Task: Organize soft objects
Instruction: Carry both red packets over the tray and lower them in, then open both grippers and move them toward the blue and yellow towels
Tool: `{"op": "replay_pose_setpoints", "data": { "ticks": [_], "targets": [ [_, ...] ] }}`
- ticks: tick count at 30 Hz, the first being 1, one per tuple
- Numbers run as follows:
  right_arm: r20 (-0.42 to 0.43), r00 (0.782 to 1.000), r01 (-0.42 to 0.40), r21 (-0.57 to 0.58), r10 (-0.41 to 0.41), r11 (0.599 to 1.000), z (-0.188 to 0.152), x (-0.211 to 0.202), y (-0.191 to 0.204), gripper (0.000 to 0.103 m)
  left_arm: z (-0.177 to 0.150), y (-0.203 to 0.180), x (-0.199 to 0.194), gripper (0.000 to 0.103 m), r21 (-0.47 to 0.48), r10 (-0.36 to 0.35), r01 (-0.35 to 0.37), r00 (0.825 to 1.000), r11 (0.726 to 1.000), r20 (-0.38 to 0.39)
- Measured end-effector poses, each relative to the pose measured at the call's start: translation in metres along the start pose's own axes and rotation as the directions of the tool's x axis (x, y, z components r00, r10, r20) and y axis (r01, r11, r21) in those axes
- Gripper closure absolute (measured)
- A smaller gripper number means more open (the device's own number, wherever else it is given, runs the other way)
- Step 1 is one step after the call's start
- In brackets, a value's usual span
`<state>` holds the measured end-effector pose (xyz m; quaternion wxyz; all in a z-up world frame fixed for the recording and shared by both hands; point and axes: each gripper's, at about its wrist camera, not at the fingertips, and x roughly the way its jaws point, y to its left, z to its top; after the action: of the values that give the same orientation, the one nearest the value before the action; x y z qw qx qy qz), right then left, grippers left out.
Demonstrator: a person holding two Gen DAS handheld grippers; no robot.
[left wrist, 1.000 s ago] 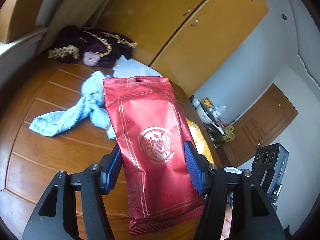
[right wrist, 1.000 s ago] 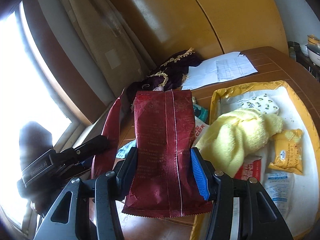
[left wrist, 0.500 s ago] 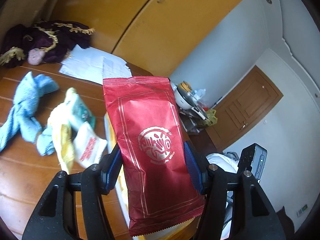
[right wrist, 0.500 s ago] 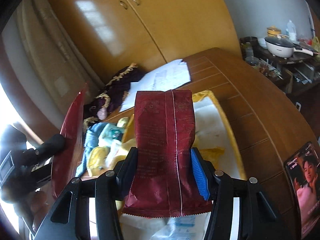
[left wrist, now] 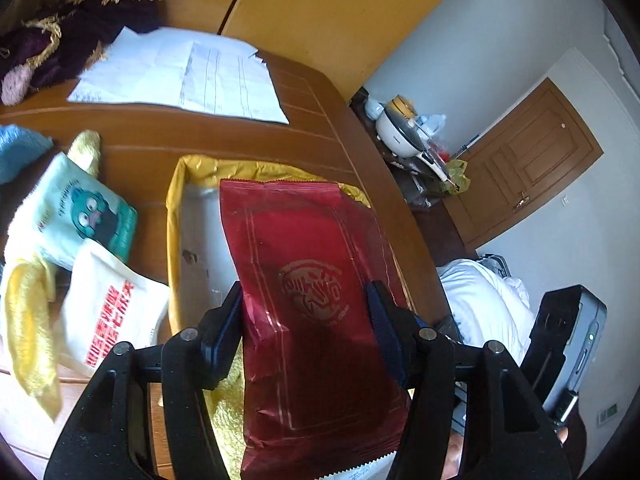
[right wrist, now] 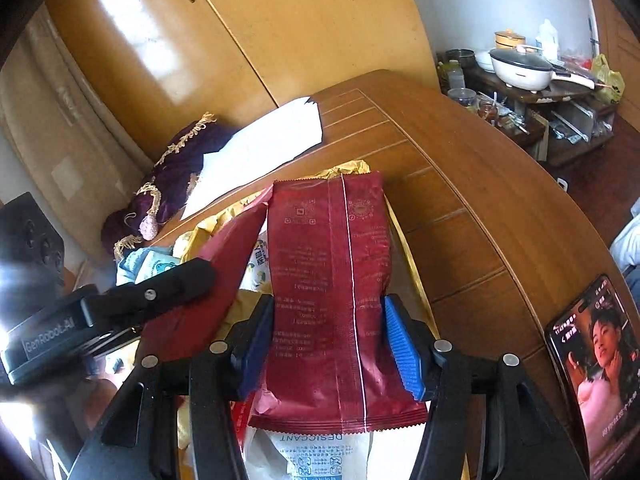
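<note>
My left gripper (left wrist: 304,320) is shut on a red foil packet (left wrist: 304,248) with a round gold logo, held upright over the yellow-lined tray (left wrist: 176,216). My right gripper (right wrist: 328,340) is shut on a second red packet (right wrist: 332,248), its seamed back facing the camera, above the same tray's rim (right wrist: 344,168). In the right wrist view the left gripper's finger (right wrist: 176,284) shows at the left, with its packet (right wrist: 224,272) seen edge-on close beside mine. A white desiccant sachet (right wrist: 316,452) lies under the right packet.
Left of the tray lie a yellow towel (left wrist: 28,320), a teal packet (left wrist: 88,208), a white packet (left wrist: 108,312) and a blue cloth (left wrist: 16,144). Papers (left wrist: 192,76) and a purple cloth (left wrist: 72,28) sit further back. A phone (right wrist: 592,364) rests near the table's right edge.
Both grippers have swung right from the window side and come down over the yellow tray, each still holding its red packet. The two packets now sit close together.
</note>
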<state>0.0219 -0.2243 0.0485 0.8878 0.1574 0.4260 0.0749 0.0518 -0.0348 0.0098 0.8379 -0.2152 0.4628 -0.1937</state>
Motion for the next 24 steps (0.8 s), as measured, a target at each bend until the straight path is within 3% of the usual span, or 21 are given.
{"op": "replay_pose_setpoints", "data": {
  "ticks": [4,7,14,17,20,24],
  "targets": [
    [0.038,0.999,-0.009,0.012,0.008,1.000,0.000,-0.004,-0.002,0.043,-0.002,0.002,0.005,0.042,-0.001,-0.017,0.017,1.000,1.000,0.000],
    [0.055,0.998,-0.030,0.016,0.029,0.999,-0.001,-0.009,-0.003,0.042,-0.001,0.014,0.003,0.042,-0.082,-0.076,0.074,0.997,0.994,-0.022],
    [0.114,0.986,-0.119,-0.028,0.121,0.993,-0.008,-0.029,0.017,0.034,-0.017,0.025,-0.049,0.033,-0.097,-0.128,0.138,0.987,0.986,0.101],
    [0.169,0.971,-0.161,-0.048,0.167,0.986,-0.014,-0.044,0.031,0.034,-0.035,0.037,-0.073,0.030,-0.104,-0.074,0.093,0.982,0.990,0.176],
    [0.183,0.958,-0.209,-0.082,0.221,0.975,-0.019,-0.050,0.049,0.033,-0.054,0.056,-0.094,0.030,-0.119,0.013,0.019,0.965,0.993,0.262],
    [0.165,0.948,-0.246,-0.157,0.271,0.956,-0.024,-0.049,0.080,0.033,-0.061,0.093,-0.112,0.030,-0.173,0.088,-0.036,0.950,0.984,0.299]
  ]
}}
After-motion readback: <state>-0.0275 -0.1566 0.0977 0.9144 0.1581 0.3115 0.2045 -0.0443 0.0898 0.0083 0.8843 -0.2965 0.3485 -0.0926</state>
